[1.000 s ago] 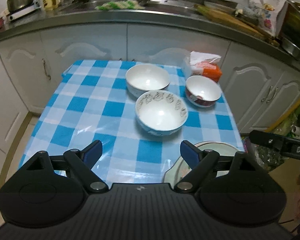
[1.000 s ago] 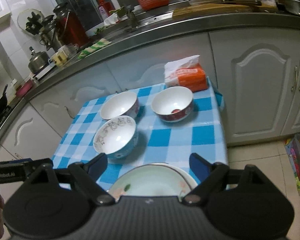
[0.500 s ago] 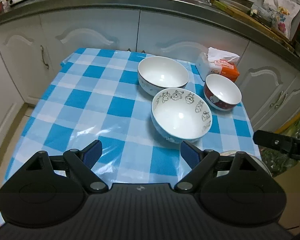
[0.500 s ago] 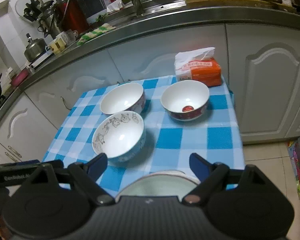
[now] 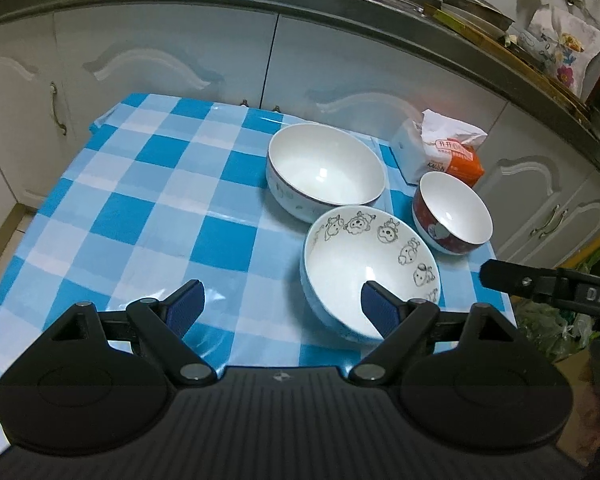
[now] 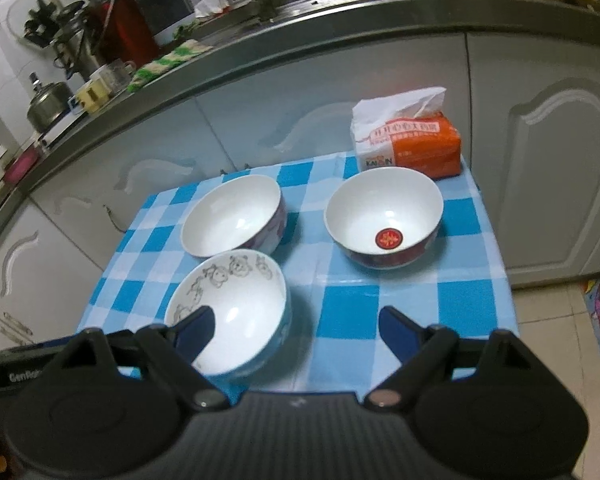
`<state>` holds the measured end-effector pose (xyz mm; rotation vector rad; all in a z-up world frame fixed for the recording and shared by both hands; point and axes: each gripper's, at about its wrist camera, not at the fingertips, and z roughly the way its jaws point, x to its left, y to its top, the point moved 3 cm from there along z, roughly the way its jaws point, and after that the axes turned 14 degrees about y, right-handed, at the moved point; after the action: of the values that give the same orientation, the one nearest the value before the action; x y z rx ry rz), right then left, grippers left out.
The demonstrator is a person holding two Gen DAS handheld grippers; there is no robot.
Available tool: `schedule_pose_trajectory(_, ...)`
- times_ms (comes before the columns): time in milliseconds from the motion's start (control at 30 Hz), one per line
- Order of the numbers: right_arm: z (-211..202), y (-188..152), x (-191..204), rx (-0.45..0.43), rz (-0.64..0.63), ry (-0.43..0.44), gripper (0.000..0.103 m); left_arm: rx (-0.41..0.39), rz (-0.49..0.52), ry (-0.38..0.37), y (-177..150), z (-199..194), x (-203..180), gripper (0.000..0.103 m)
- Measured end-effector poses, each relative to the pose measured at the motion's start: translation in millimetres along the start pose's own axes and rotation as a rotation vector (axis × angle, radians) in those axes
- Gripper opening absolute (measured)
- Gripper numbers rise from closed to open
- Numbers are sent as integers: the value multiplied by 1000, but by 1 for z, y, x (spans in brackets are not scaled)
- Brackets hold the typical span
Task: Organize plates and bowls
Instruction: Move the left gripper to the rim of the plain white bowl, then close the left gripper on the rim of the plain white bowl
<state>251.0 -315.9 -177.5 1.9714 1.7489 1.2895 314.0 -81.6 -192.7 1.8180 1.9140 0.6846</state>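
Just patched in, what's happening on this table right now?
A person holds a gripper in each hand over a blue checked tablecloth, and neither holds anything. The left gripper and right gripper both stand open near the cartoon-print bowl, the closest of three empty bowls. Behind it sit a plain white bowl and a red-sided bowl, each apart from the others, with a tissue pack at the far corner. Nothing is stacked yet.
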Motion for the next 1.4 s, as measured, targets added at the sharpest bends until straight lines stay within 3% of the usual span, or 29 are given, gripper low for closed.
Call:
schedule_pose_trajectory(200,24,9,-8,9,6,-8,87,-7,-27,-8,17,20,2,103)
schedule_pose_trajectory(500,61,38,-10,-8,63,42,76,10,-169,-14,59,53,12,103)
schedule_pose_trajectory(867,115,68,-20,15,87,47,65,8,-199,57,89,106,4,103)
schedule_pose_trajectory(1100,138,73,-27,42,110,51,57,56,-181,14,88,130,-2,82)
schedule_pose_trajectory(1267,150,74,-28,50,105,54,49,61,-158,11,88,138,-5,65)
schedule_pose_trajectory(1333,153,75,-27,51,92,47,46,66,-152,-3,88,140,-6,54)
schedule_pose_trajectory(1400,156,77,-25,51,86,45,46,58,-141,-7,87,141,-8,50)
